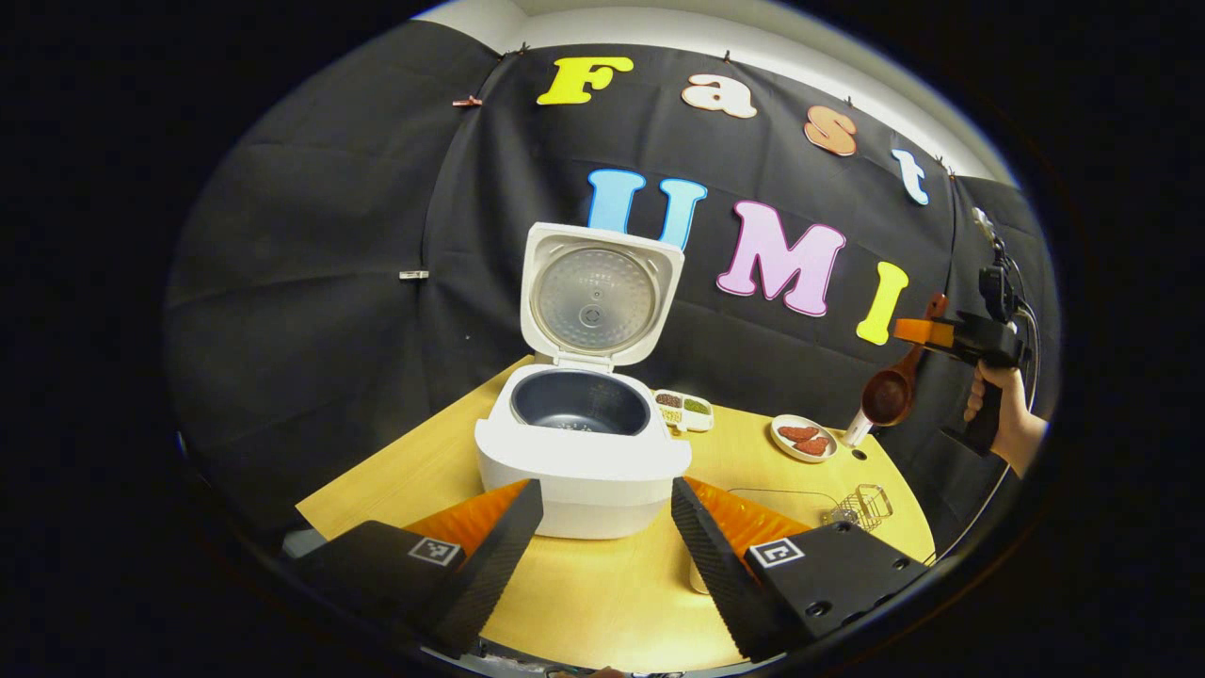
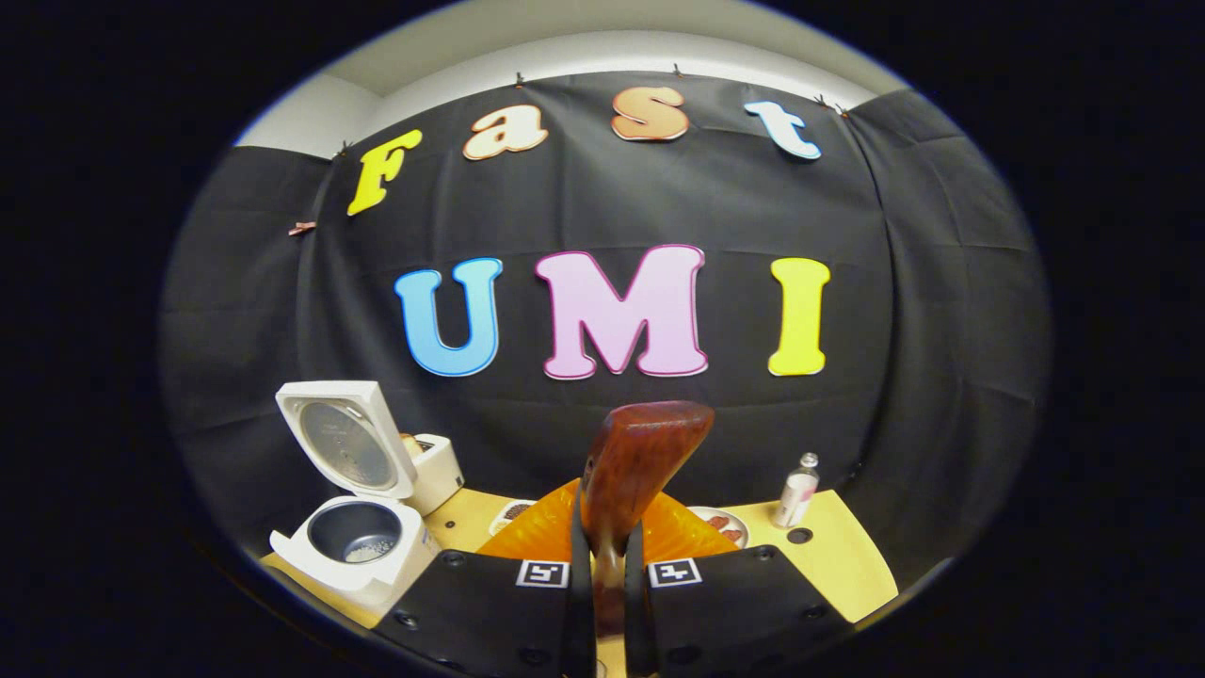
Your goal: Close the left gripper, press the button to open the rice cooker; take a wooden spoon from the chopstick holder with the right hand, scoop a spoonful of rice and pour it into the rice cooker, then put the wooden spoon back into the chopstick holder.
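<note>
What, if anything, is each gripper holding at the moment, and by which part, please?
The right gripper clamps the wooden spoon by its handle, bowl upward. The left gripper is open, holding nothing.

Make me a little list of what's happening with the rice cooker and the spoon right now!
rice cooker: lid up, standing open
inner pot: dark, a few grains at the bottom
wooden spoon: clamped by its handle in the right hand-held gripper, raised above the table
left hand-held gripper: open, holding nothing, facing the cooker
small plate: red food pieces on it
bottle: upright near the table's back edge
</note>
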